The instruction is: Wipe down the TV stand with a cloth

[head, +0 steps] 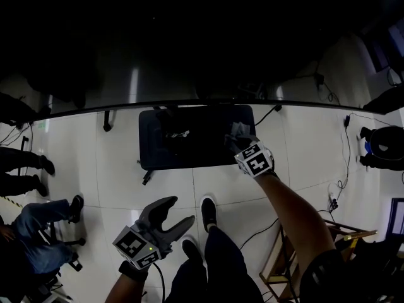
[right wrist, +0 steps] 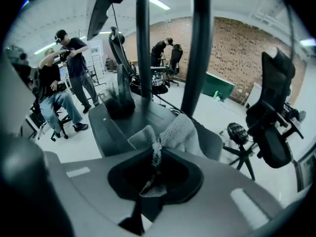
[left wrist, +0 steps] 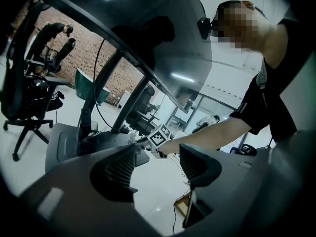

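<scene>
The TV stand's dark flat base [head: 189,141] lies on the white floor under the big screen. My right gripper [head: 240,141] is shut on a grey cloth [head: 238,131] at the base's right end. In the right gripper view the cloth [right wrist: 173,135] bunches out of the shut jaws over the base [right wrist: 143,115], beside the stand's two dark posts [right wrist: 199,48]. My left gripper [head: 170,214] hangs open over the floor, well in front of the base and holding nothing. The left gripper view shows the base [left wrist: 64,139] and the right gripper's marker cube [left wrist: 159,137] beyond its open jaws.
The screen's lower edge [head: 189,104] runs just behind the base. Cables [head: 344,163] trail over the floor at the right, a wooden frame [head: 297,257] stands beside my legs. Seated and standing people [right wrist: 64,78] are at the left, office chairs [right wrist: 271,117] at the right.
</scene>
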{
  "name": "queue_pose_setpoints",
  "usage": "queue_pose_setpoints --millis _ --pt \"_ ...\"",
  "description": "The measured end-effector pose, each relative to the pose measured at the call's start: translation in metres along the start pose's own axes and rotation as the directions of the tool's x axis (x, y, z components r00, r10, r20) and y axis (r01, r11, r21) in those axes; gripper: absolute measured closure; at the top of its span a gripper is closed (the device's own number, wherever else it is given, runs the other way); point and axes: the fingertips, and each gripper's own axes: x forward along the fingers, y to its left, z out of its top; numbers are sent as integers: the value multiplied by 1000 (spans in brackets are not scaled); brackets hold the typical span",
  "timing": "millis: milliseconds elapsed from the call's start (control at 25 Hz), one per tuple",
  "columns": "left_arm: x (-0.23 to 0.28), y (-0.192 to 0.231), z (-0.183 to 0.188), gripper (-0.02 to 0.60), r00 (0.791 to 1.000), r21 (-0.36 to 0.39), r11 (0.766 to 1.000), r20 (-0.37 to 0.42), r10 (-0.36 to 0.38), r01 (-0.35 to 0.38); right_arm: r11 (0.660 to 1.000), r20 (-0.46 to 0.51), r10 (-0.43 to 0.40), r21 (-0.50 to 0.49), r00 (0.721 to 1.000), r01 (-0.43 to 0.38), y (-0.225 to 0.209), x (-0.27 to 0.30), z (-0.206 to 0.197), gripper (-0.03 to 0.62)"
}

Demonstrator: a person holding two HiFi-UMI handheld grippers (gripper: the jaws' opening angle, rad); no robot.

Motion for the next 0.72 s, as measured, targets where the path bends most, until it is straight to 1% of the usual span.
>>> queue_pose_setpoints --millis 160,320,520,720 --pt "-6 8 2 275 1000 -8 1000 13 22 -22 995 46 92 -51 995 -90 43 36 55 556" --pt "-15 19 2 275 998 -27 998 27 58 -58 983 34 158 -104 987 -154 76 72 85 556" --pt "-27 31 -2 275 994 -51 994 44 103 -101 971 -14 188 -146 982 -188 95 103 96 556" --pt "-31 36 -7 275 992 -64 991 42 120 -117 971 -51 180 -150 982 -186 86 112 78 556"
